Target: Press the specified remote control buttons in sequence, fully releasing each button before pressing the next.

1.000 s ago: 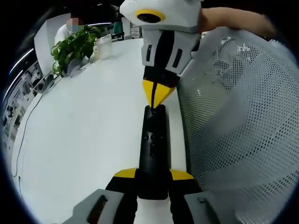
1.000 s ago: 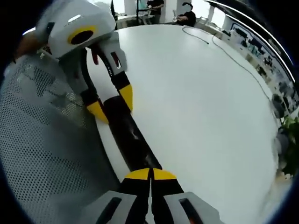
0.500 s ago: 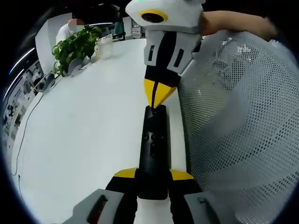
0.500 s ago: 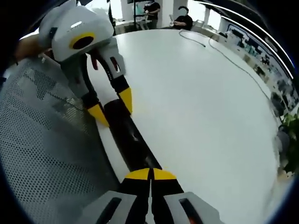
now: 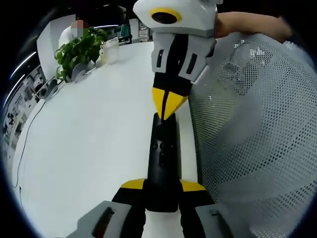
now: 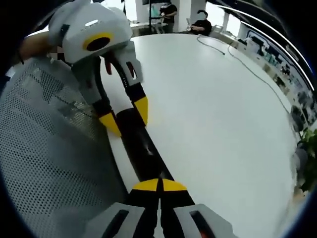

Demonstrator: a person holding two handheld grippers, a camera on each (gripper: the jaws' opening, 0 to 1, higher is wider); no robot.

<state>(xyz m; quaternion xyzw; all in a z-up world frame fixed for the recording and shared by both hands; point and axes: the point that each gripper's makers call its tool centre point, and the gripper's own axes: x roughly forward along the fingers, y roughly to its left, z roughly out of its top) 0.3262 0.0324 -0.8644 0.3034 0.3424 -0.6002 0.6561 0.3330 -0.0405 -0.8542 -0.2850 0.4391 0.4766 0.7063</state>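
A long black remote [image 5: 163, 153] lies lengthwise over the white table's [image 5: 89, 139] edge. My left gripper [image 5: 162, 186] is shut on its near end, one yellow jaw on each side. In the left gripper view my right gripper [image 5: 167, 106] comes down from the top, shut, and its yellow point meets the remote's far end, above the small buttons. In the right gripper view my right gripper [image 6: 159, 186] is shut over the remote [image 6: 141, 148], and the left gripper [image 6: 126, 115] clamps the other end. I cannot tell whether the tip presses a button.
A white mesh chair back [image 5: 252, 129] stands close beside the remote, and it is on the left as the chair back [image 6: 49, 158]. A potted plant [image 5: 79, 47] and a white container [image 5: 110, 49] sit far back. A cable [image 6: 237, 54] crosses the table. People [image 6: 200, 20] sit beyond.
My right gripper has shifted a little, its closed point sitting slightly lower on the remote's far end. The left gripper and the remote have kept their place.
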